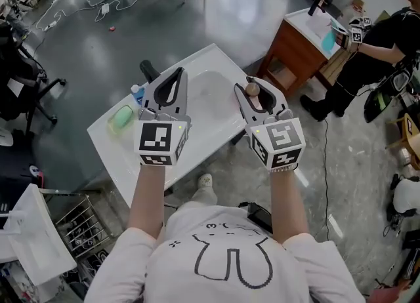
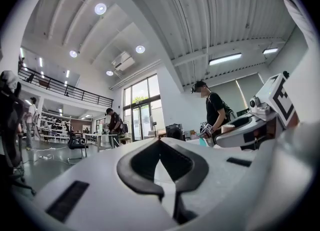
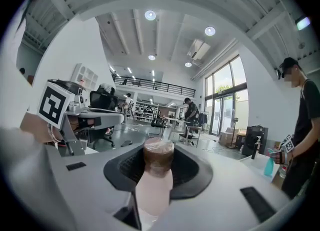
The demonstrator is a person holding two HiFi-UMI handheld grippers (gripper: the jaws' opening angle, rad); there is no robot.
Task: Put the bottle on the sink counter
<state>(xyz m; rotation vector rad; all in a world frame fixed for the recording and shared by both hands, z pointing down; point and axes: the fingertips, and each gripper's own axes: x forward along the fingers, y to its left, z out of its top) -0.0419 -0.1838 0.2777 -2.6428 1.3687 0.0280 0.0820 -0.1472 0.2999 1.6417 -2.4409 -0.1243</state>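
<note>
Bottle's above the sink bench [image 1: 216,62], not down yet
My right gripper [image 3: 158,152] has its jaws clamped on the pinkish bottle [image 3: 154,187] under its brown cap [image 3: 158,159]; left gripper [image 2: 160,142] pinched shut, empty. Looks like light, slick plastic: grip the neck.

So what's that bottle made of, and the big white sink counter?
Bottle: probably plastic, pale pink and smooth, maybe slightly see-through. Its brown cap looks wrapped in shiny, crinkly film.
Sink counter: smooth, glossy white with softly rounded edges, maybe ceramic or moulded plastic. The look alone can't settle which.
</note>
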